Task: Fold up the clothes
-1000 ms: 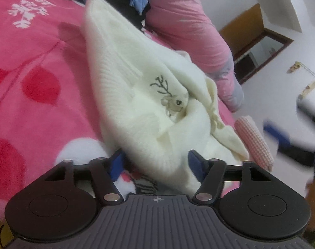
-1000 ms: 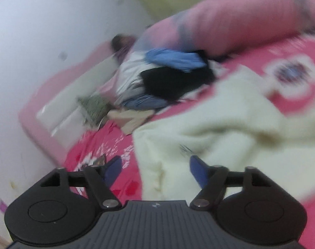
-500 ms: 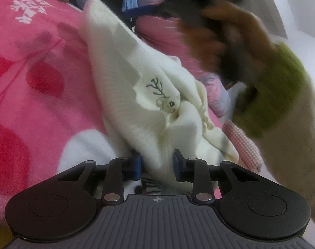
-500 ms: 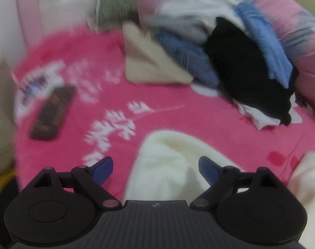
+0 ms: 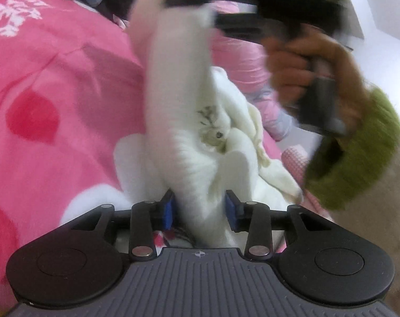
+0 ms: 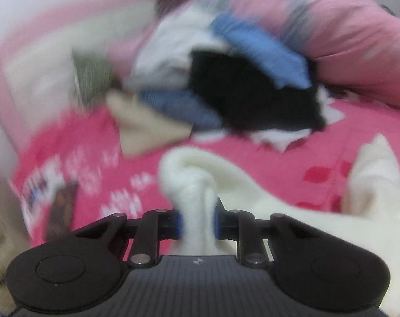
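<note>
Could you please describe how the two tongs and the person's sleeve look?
Both the left tongs and the right tongs have a grey ribbed body, black rounded side discs, black link arms with silver rivets, and blue fingertip pads. A small cross mark sits on the left body. The sleeve is cream with a fuzzy green cuff.

Cream-white fuzzy knit sweater with small embroidered reindeer motif on its front. Crumpled, unfolded, sprawled across pink fleece blanket. One end lifted in a taut band, other bunched low; folds pinched together, surface blurred.
</note>
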The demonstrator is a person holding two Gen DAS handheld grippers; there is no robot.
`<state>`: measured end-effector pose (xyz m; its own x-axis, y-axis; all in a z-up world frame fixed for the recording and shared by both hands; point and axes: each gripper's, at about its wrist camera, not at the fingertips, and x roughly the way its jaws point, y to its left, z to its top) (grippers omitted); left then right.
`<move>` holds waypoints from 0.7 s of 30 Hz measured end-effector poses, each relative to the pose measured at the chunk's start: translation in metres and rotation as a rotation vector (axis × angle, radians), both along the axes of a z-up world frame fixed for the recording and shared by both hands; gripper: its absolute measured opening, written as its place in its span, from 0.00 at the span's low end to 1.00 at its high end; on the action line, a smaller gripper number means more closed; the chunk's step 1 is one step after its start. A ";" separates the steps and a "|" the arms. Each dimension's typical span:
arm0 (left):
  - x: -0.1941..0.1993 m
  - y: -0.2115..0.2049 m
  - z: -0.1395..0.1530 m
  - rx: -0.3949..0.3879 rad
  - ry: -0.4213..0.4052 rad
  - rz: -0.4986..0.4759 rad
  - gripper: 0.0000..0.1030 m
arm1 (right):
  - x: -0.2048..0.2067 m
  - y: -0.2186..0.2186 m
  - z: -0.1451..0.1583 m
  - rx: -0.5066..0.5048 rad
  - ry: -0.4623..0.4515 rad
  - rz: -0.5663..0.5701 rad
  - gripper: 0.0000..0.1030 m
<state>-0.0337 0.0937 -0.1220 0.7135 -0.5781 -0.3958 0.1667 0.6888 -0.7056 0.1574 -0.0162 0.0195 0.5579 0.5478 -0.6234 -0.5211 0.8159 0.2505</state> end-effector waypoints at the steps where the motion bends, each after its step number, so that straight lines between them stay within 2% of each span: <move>1: 0.000 -0.001 0.001 0.004 0.001 0.005 0.37 | -0.004 -0.017 0.008 0.057 -0.010 -0.026 0.21; 7: -0.002 -0.014 0.017 0.042 -0.022 -0.010 0.35 | -0.035 -0.114 0.046 0.355 -0.097 -0.158 0.21; 8: -0.002 -0.019 0.022 0.064 -0.042 -0.016 0.31 | -0.039 -0.128 0.051 0.383 -0.114 -0.182 0.21; 9: -0.001 -0.026 0.028 0.096 -0.066 -0.012 0.16 | -0.044 -0.142 0.056 0.411 -0.131 -0.206 0.21; 11: 0.004 -0.040 0.043 0.158 -0.120 0.012 0.12 | -0.055 -0.170 0.064 0.461 -0.180 -0.259 0.20; 15: 0.003 -0.042 0.092 0.205 -0.268 0.107 0.10 | -0.080 -0.222 0.084 0.556 -0.295 -0.380 0.20; 21: 0.003 -0.036 0.198 0.249 -0.549 0.205 0.09 | -0.117 -0.271 0.132 0.666 -0.473 -0.467 0.20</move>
<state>-0.0310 0.0573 0.0759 0.9369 -0.3465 -0.0459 0.3064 0.8773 -0.3693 0.0408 -0.2876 0.1511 0.9264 0.3667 0.0853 -0.3442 0.7333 0.5864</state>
